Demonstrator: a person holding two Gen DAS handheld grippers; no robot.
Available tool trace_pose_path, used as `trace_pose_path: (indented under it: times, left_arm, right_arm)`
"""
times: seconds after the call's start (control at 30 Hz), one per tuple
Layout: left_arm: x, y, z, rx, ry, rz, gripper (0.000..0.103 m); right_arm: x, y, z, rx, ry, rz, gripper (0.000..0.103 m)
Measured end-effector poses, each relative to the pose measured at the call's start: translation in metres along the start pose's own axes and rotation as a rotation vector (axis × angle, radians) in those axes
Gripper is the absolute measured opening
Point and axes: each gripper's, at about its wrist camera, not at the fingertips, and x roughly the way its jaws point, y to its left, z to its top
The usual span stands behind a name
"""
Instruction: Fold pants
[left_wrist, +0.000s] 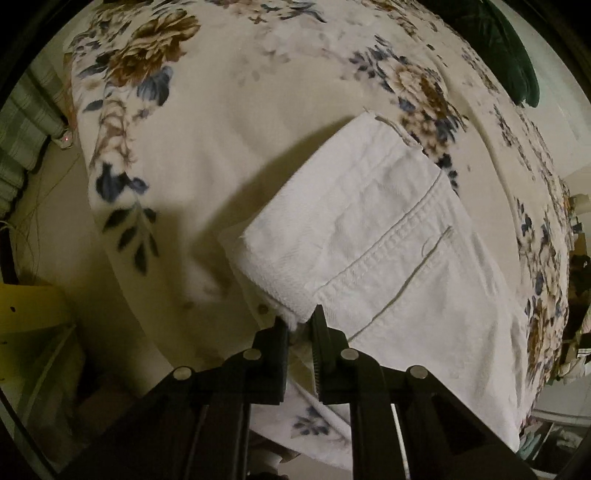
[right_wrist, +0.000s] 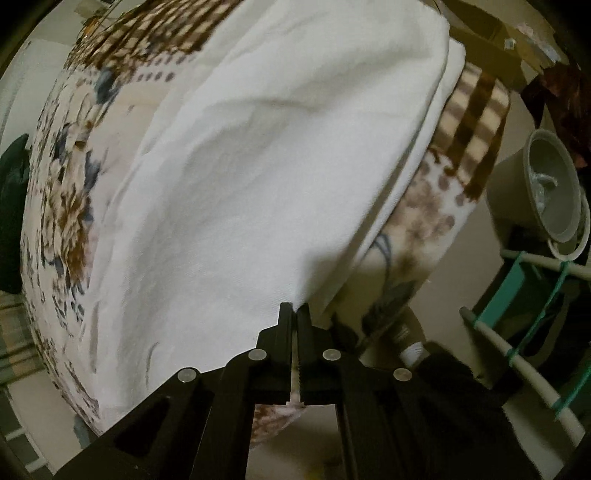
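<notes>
Where pocket seams (left_wrist: 384, 254) show, left view only

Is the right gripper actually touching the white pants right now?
Touching. The right wrist view shows the right gripper closed on the edge of the white pants, with white fabric visible in the slit between its jaws.

Pants (right_wrist: 258, 166) far end cut off — rt view.
</notes>
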Motion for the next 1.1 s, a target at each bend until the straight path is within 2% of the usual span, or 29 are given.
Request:
trace_pose_path:
  times: [0.07, 0.13, 0.23, 0.33, 0.4, 0.43, 0.5, 0.57, 0.6, 0.63, 0.7, 0.87, 0.93, 1.03, 1.07, 1.1]
  left_arm:
    - [0.001, -0.009, 0.009, -0.003, 0.021, -0.006, 0.009]
    - [0.006, -0.027, 0.009, 0.008, 0.032, 0.004, 0.009]
    - [0.018, -0.034, 0.005, 0.031, 0.072, 0.032, 0.013]
    - [0.017, -0.042, 0.006, 0.032, 0.080, 0.060, 0.014]
    - [0.005, -0.055, 0.004, 0.074, 0.046, 0.089, 0.014]
    - [-0.001, -0.063, 0.001, 0.101, 0.027, 0.103, 0.014]
    - [-0.018, -0.083, -0.010, 0.174, -0.019, 0.136, 0.027]
    - [-0.033, -0.108, -0.026, 0.234, -0.048, 0.134, 0.053]
    - [-0.039, -0.114, -0.034, 0.253, -0.056, 0.125, 0.062]
    - [-0.042, -0.127, -0.042, 0.279, -0.063, 0.115, 0.075]
    - [-0.040, -0.166, -0.063, 0.358, -0.068, 0.097, 0.078]
    - [-0.001, -0.248, -0.120, 0.497, 0.025, 0.058, 0.078]
    - [0.023, -0.280, -0.147, 0.561, 0.068, 0.067, 0.078]
    - [0.050, -0.308, -0.175, 0.626, 0.121, 0.094, 0.078]
    - [0.058, -0.318, -0.185, 0.654, 0.137, 0.111, 0.078]
    - [0.062, -0.325, -0.193, 0.676, 0.146, 0.116, 0.078]
  right_arm:
    - [-0.005, -0.003, 0.000, -0.010, 0.009, -0.020, 0.002]
    - [-0.002, -0.006, 0.001, 0.000, 0.035, -0.027, 0.002]
    - [0.011, -0.010, 0.007, -0.005, 0.069, -0.032, 0.002]
    - [0.025, -0.014, 0.015, 0.007, 0.143, 0.022, 0.018]
    - [0.019, -0.018, 0.018, 0.011, 0.142, 0.075, 0.041]
    - [0.012, -0.023, 0.020, 0.010, 0.123, 0.085, 0.042]
    - [-0.009, -0.040, 0.030, 0.027, 0.062, 0.103, 0.042]
    - [-0.029, -0.060, 0.046, 0.071, -0.007, 0.121, 0.042]
    - [-0.035, -0.067, 0.053, 0.088, -0.028, 0.133, 0.042]
    - [-0.045, -0.078, 0.065, 0.115, -0.060, 0.147, 0.042]
    - [-0.059, -0.096, 0.088, 0.162, -0.128, 0.175, 0.042]
    - [-0.071, -0.140, 0.153, 0.257, -0.258, 0.190, 0.042]
    - [-0.064, -0.153, 0.174, 0.282, -0.271, 0.197, 0.042]
    - [-0.040, -0.161, 0.194, 0.299, -0.203, 0.207, 0.042]
    - [-0.034, -0.160, 0.198, 0.302, -0.193, 0.218, 0.035]
    - [-0.032, -0.158, 0.198, 0.295, -0.203, 0.213, 0.010]
